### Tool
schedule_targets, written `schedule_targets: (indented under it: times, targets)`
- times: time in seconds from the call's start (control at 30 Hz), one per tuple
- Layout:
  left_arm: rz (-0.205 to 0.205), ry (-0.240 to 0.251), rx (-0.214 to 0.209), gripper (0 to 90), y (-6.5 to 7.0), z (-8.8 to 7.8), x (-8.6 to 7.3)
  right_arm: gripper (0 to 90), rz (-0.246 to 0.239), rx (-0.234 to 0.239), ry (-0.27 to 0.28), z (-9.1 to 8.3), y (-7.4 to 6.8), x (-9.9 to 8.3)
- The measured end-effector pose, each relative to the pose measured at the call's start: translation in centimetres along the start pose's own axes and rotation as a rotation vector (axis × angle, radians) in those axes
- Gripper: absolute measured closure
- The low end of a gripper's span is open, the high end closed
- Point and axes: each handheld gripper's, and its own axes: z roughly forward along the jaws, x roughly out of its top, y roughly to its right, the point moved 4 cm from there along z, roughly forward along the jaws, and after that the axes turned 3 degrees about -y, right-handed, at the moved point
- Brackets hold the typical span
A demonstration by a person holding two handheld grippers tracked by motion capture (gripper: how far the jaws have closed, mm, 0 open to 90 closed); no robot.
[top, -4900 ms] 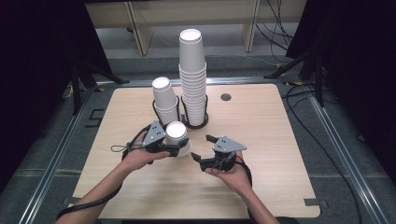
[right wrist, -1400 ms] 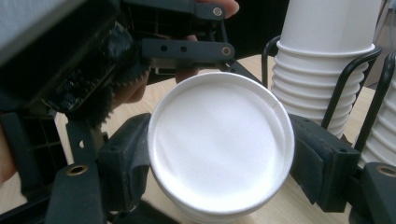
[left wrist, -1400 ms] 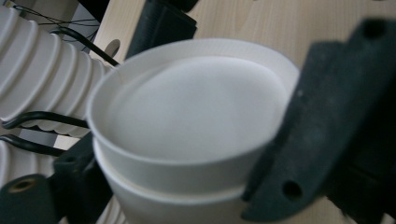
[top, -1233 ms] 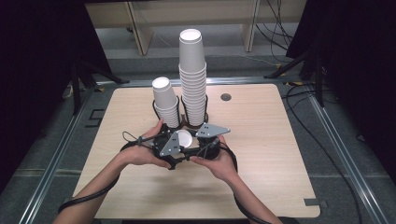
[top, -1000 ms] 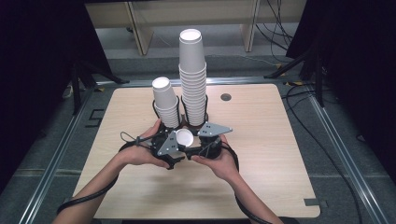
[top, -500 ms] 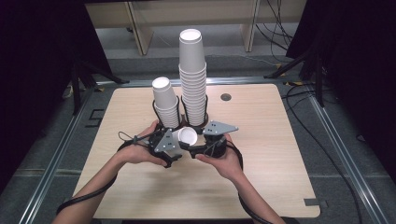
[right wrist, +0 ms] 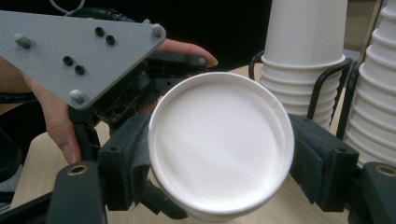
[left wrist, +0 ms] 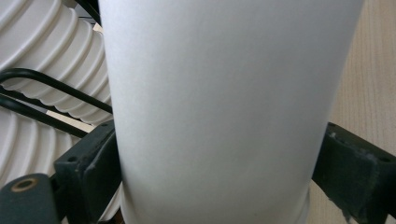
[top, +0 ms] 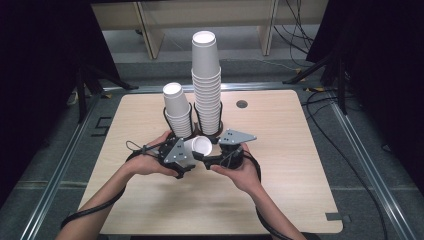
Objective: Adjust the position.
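Overall, the bench is a light wood tabletop with rounded corners; a small dark round fitting sits near its far edge, right of centre. Toward the far edge, left of centre, a black wire holder carries two stacks of white paper cups side by side: the tall stack on the right and the short stack on the left, both upside down with bases up. Just in front of the holder, the person's two hands meet over the middle of the bench. Between them is a single white paper cup, lying tilted with its base toward the high camera, just near the foot of the stacks. Right gripper: its two black jaws sit on either side of the cup's base end in the right gripper view, pads pressed against the wall, so it is pinching the cup. Left gripper: jaws have just been closing, with the cup between them; in the left gripper view the black pads flank the cup wall closely, but whether they press on it I cannot tell. Grey three-cornered plates top both grippers, and cables trail back along the forearms.
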Motion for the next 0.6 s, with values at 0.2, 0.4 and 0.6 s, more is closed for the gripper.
schedule_targets:
  times: [0.2, 0.4, 0.6]
  targets:
    - [0.009, -0.006, -0.006, 8.0, -0.10, -0.07, -0.02, 28.1, 0.008, 0.008, 0.010, 0.05, -0.13, 0.02]
    - [-0.004, 0.001, -0.021, 7.4, -0.12, -0.02, -0.22, 28.1, -0.003, 0.000, 0.007, 0.02, 0.02, -0.06]
    - [-0.003, -0.001, -0.017, 10.1, -0.06, -0.27, -0.22, 27.7, 0.017, 0.014, 0.013, 0.05, 0.03, -0.18]
